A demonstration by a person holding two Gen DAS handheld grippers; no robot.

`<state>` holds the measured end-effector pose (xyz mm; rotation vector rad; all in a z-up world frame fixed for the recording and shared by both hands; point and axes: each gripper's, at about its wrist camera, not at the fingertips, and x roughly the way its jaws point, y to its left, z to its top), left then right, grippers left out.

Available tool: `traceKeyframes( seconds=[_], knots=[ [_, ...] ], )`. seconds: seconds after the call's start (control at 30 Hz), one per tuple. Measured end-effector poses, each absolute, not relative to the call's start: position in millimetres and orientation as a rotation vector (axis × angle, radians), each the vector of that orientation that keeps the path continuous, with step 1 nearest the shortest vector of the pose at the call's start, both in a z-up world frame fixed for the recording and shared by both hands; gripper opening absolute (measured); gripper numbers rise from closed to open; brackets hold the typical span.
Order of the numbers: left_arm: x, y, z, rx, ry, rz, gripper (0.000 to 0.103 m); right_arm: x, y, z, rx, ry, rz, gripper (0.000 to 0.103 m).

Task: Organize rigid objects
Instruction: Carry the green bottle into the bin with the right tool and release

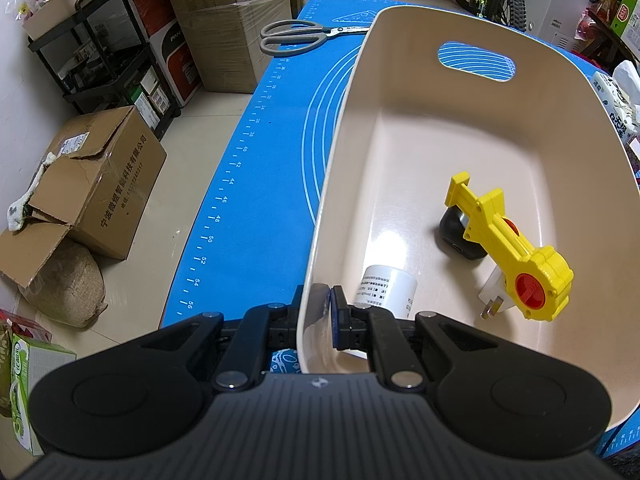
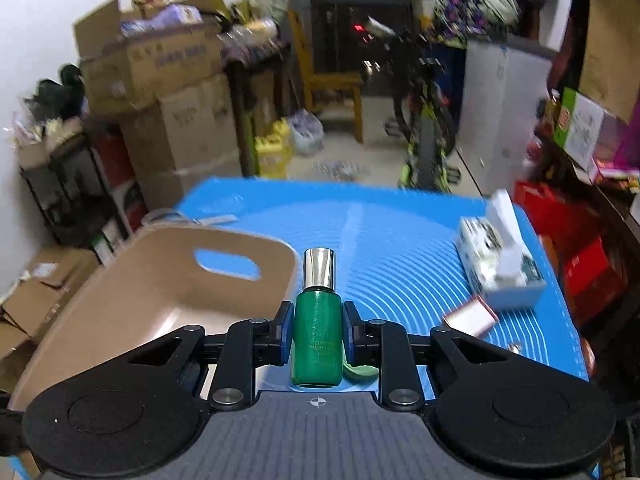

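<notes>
A beige plastic bin (image 1: pixel 348 128) with a handle slot stands on the blue mat (image 1: pixel 256 184). My left gripper (image 1: pixel 318 320) is shut on the bin's near-left rim, one finger outside and one inside. In the bin lie a yellow tool with red knobs (image 1: pixel 516 248), a dark round object (image 1: pixel 460 236), a white plug (image 1: pixel 494 294) and a white cylinder (image 1: pixel 390 288). My right gripper (image 2: pixel 317 332) is shut on a green bottle with a silver cap (image 2: pixel 318 328), held upright above the mat just right of the bin (image 2: pixel 160 280).
Grey scissors (image 1: pixel 296 36) lie on the mat beyond the bin. A tissue box (image 2: pixel 500 264) and a small red-edged card (image 2: pixel 472 316) sit on the mat's right side. A green object (image 2: pixel 362 372) lies under the right gripper. Cardboard boxes, shelves and a bicycle surround the table.
</notes>
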<state>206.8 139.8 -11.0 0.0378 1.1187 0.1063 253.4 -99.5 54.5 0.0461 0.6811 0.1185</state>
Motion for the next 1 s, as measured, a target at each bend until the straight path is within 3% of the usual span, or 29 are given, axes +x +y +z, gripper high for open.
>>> traceKeyframes(
  seconds=[0.3,0.93,1.0],
  knots=[
    [207,140,-11,0.037,1.119,0.106,0.013,238,-48,69,-0.005,0.648,0.283,0.034],
    [208,140,-10,0.039,1.12,0.102,0.013,244,35,-3,-0.19,0.939,0.442,0.033],
    [208,140,-10,0.041,1.12,0.103,0.013,245,34,-1,-0.179,0.931,0.444,0.037]
  ],
)
